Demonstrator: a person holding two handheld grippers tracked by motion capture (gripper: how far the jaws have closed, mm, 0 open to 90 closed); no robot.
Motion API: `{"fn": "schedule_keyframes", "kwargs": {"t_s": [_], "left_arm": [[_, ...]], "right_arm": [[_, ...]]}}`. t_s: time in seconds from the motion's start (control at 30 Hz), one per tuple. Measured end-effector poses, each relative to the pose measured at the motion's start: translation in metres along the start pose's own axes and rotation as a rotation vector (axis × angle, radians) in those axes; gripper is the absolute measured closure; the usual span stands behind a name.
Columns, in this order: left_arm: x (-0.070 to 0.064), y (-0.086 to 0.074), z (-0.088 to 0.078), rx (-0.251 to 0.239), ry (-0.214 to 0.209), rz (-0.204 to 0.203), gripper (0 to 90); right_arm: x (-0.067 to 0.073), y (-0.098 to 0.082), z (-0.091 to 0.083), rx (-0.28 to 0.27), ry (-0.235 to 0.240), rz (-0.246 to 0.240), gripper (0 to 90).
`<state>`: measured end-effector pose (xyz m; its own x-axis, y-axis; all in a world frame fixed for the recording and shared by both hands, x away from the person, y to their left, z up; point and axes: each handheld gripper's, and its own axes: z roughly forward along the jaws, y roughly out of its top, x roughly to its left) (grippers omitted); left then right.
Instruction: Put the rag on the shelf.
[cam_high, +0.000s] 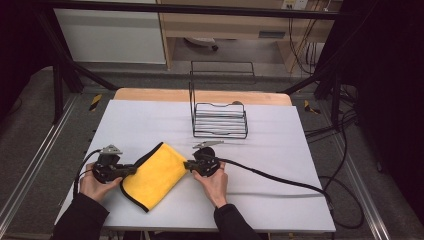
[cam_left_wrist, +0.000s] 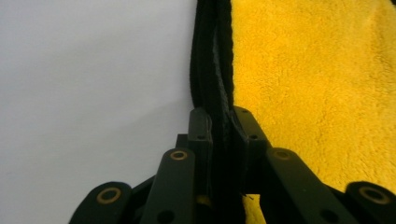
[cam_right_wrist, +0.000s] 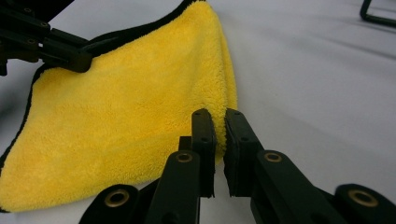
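**Inspector:** Report the table, left to right.

**Operator:** I start at the near left. My left gripper (cam_high: 131, 170) lies low over the white table (cam_high: 280, 200), held in the left hand (cam_high: 95, 186), pointing right. In the left gripper view its jaws are clamped on the black hem of the yellow cloth (cam_left_wrist: 317, 88), the hem pinched between both pads.

**Inspector:** Where is the cloth?

**Operator:** I see the yellow cloth (cam_high: 152, 176) on the near part of the table, between my two grippers. It is folded, with black edging along its left and near sides. It lies at a slant, one corner toward the far side, another toward the near edge.

**Inspector:** And the right side?

**Operator:** My right gripper (cam_high: 188, 166) points left, held in the right hand (cam_high: 214, 182). In the right gripper view (cam_right_wrist: 218, 122) its jaws stand drawn together on the folded right edge of the cloth, a thin fold of pile caught between the pads. In the same view I see the left gripper (cam_right_wrist: 81, 60) across the cloth, biting the far hem.

**Inspector:** Anything else?

**Operator:** A black wire rack (cam_high: 220, 120) stands upright farther back, right of centre and well apart from the cloth. A black cable (cam_high: 280, 179) trails from the right gripper toward the right edge of the table.
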<state>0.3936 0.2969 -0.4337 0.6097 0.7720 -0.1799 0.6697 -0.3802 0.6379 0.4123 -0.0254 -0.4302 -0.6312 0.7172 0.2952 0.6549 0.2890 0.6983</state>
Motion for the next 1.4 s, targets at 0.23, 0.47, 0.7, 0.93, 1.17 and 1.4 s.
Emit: {"fn": "schedule_keyframes", "kwargs": {"t_s": [0.23, 0.47, 0.7, 0.93, 1.17, 1.4], "left_arm": [[-0.031, 0.004, 0.006, -0.007, -0.055, -0.019, 79.1], [-0.072, 0.008, 0.023, -0.004, -0.064, -0.022, 79.0], [-0.107, 0.011, 0.037, -0.017, -0.022, -0.033, 78.5], [-0.120, 0.008, 0.042, -0.040, -0.002, -0.027, 77.2], [-0.122, 0.007, 0.042, -0.052, 0.015, 0.047, 74.1], [-0.115, 0.012, 0.035, -0.081, 0.016, 0.111, 62.0]], "right_arm": [[-0.009, -0.005, -0.029, 0.039, -0.019, -0.010, 84.0], [-0.029, -0.018, -0.059, 0.068, -0.048, -0.015, 83.8], [-0.048, -0.024, -0.075, 0.078, -0.088, -0.045, 83.6], [-0.064, -0.017, -0.059, 0.068, -0.123, -0.102, 83.4], [-0.073, -0.019, -0.039, 0.042, -0.133, -0.175, 82.4], [-0.072, -0.019, -0.047, 0.045, -0.135, -0.188, 82.1]]}}
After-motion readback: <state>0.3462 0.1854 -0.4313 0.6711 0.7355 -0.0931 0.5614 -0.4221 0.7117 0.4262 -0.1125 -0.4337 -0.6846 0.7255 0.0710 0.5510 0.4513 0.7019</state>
